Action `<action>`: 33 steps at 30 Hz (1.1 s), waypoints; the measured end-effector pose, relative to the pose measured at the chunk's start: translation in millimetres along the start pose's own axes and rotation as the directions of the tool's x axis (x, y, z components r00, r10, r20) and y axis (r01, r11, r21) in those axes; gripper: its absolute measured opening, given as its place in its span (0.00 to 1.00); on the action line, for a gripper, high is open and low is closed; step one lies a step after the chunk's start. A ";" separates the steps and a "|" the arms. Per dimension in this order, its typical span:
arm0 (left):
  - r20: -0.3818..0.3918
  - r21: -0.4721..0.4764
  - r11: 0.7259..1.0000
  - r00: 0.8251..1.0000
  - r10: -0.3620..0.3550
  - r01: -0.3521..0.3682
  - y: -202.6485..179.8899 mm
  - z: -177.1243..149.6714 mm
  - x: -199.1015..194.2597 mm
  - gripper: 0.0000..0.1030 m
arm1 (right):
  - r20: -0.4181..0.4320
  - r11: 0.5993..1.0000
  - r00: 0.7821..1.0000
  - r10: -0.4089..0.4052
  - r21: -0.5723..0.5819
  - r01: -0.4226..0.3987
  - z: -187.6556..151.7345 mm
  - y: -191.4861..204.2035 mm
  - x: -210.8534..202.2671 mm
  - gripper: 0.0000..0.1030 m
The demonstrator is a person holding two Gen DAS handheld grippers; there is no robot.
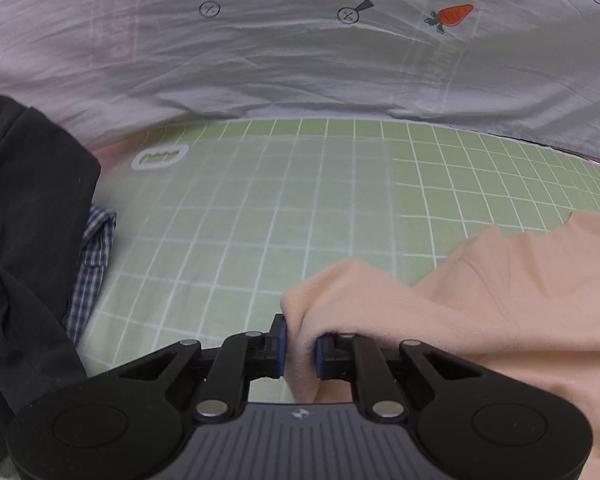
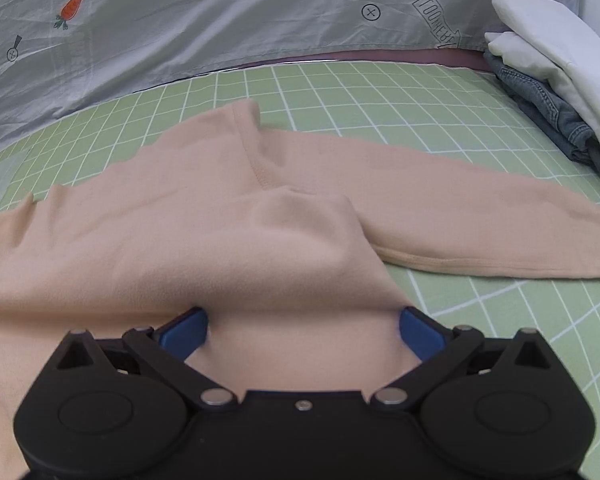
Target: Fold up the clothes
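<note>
A peach long-sleeved garment [image 2: 204, 216] lies spread on the green grid mat [image 2: 380, 92], one sleeve [image 2: 480, 216] stretching to the right. In the left wrist view my left gripper [image 1: 300, 350] is shut on a bunched edge of the peach garment [image 1: 480, 300], cloth pinched between its blue pads [image 1: 281, 344]. In the right wrist view my right gripper [image 2: 303, 332] stands open, its blue pads [image 2: 184, 334] wide apart, with a fold of the garment lying between and over them.
A dark garment [image 1: 24, 240] and a blue checked cloth [image 1: 92, 264] are heaped at the left of the mat [image 1: 300, 200]. A stack of folded white cloth [image 2: 556, 60] on denim [image 2: 548, 116] sits at the far right. A grey carrot-print sheet [image 2: 220, 20] borders the back.
</note>
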State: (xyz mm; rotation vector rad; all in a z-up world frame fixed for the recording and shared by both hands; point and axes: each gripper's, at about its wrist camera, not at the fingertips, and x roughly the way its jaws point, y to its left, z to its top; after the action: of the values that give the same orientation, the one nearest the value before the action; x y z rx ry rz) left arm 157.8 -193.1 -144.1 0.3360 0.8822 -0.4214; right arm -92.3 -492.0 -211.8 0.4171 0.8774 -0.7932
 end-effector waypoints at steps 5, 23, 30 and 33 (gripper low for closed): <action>0.058 0.059 0.998 0.998 0.009 -0.013 -15.4 35.4 14.1 0.15 | -0.002 0.999 1.000 -0.021 0.027 0.021 21.0 2.5 16.5 1.00; -0.153 -0.222 0.973 0.983 -0.097 0.062 18.8 12.6 48.5 0.19 | 0.067 0.981 0.990 0.124 -0.159 -0.112 126.5 43.3 46.7 0.73; -0.204 -0.325 0.944 0.969 -0.137 0.065 28.1 14.1 60.4 0.21 | 0.008 0.965 0.988 0.155 -0.214 -0.150 151.9 57.9 95.1 0.63; -0.213 -0.326 0.944 0.969 -0.127 0.052 25.3 15.1 63.5 0.21 | -0.003 0.957 0.981 0.194 -0.221 -0.190 154.9 57.2 103.3 0.55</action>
State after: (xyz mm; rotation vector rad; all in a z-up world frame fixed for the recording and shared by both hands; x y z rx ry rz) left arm 215.9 -191.6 -183.1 0.0451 1.1793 -0.3200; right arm 71.8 -596.6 -203.9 0.2927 0.8816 -0.5137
